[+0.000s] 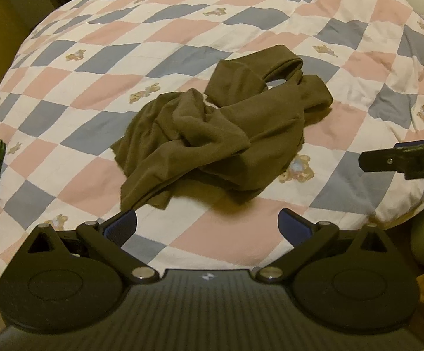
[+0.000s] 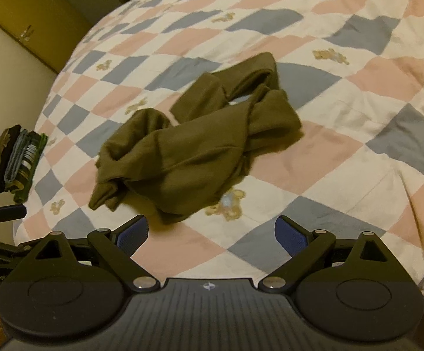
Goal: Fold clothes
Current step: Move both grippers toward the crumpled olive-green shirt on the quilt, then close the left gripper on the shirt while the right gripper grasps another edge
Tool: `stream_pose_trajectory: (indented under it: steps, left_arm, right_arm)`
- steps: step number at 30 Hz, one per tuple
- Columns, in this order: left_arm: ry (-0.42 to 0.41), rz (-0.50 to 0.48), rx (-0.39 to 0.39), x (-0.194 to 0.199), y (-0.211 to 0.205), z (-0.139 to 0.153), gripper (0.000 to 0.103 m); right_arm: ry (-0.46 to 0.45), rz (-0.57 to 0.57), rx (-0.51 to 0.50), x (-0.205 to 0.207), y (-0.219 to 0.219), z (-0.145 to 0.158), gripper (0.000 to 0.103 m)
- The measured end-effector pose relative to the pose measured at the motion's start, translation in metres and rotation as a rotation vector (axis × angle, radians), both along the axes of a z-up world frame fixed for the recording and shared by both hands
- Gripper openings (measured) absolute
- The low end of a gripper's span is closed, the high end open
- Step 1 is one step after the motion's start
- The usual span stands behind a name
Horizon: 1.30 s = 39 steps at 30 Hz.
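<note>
at the left edge of the bed a small stack of folded clothes is sitting, well apart from the rest. the left gripper is hovering over the near edge of the checked quilt with its blue-padded fingers spread wide and nothing between them. just beyond it, near the middle of the bed, the olive garment is lying in a crumpled, twisted heap, sleeves or legs looping over one another toward the far side. it is looking like a soft, light knit that will drape and sag, not slip, and is giving no stiffness to lean on. a loose corner is trailing toward the near-left of the heap, and that free edge is seeming the cleanest place to pinch, since the bunched middle would gather several layers at once. the right gripper is hanging over the near edge too, its fingers likewise standing apart and empty.
</note>
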<state>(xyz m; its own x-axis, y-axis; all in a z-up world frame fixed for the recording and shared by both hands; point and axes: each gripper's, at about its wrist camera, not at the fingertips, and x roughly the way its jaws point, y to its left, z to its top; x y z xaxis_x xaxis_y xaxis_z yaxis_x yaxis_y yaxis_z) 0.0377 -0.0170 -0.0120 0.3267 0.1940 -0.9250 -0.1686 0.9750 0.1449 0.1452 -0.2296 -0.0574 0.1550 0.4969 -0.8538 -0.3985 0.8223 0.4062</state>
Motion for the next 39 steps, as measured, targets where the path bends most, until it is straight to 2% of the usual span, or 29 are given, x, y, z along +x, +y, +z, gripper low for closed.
stream_pose_trajectory:
  steps: [8, 14, 18, 24, 30, 33, 39]
  left_arm:
    - [0.067, 0.001, -0.016, 0.037, -0.018, -0.031, 0.102]
    - [0.076, -0.005, -0.023, 0.067, -0.029, -0.05, 0.101]
    - [0.08, -0.012, -0.026, 0.087, -0.037, -0.062, 0.095]
    - [0.043, -0.084, -0.007, 0.123, -0.047, -0.072, 0.086]
    - [0.08, -0.127, -0.008, 0.149, -0.044, -0.104, 0.073]
    - [0.108, -0.14, -0.023, 0.157, -0.038, -0.118, 0.067]
    - [0.076, -0.21, -0.075, 0.175, -0.036, -0.124, 0.067]
  right_arm:
    - [0.056, -0.016, -0.041, 0.038, -0.02, -0.03, 0.096]
    - [0.075, 0.016, -0.055, 0.067, -0.021, -0.046, 0.096]
    - [0.078, 0.043, -0.061, 0.084, -0.018, -0.054, 0.095]
    - [0.099, 0.028, -0.052, 0.102, -0.015, -0.066, 0.094]
    - [0.107, 0.008, -0.029, 0.112, -0.005, -0.085, 0.083]
    - [0.129, -0.004, -0.022, 0.116, 0.0, -0.097, 0.074]
    - [0.154, -0.073, -0.035, 0.131, -0.003, -0.112, 0.072]
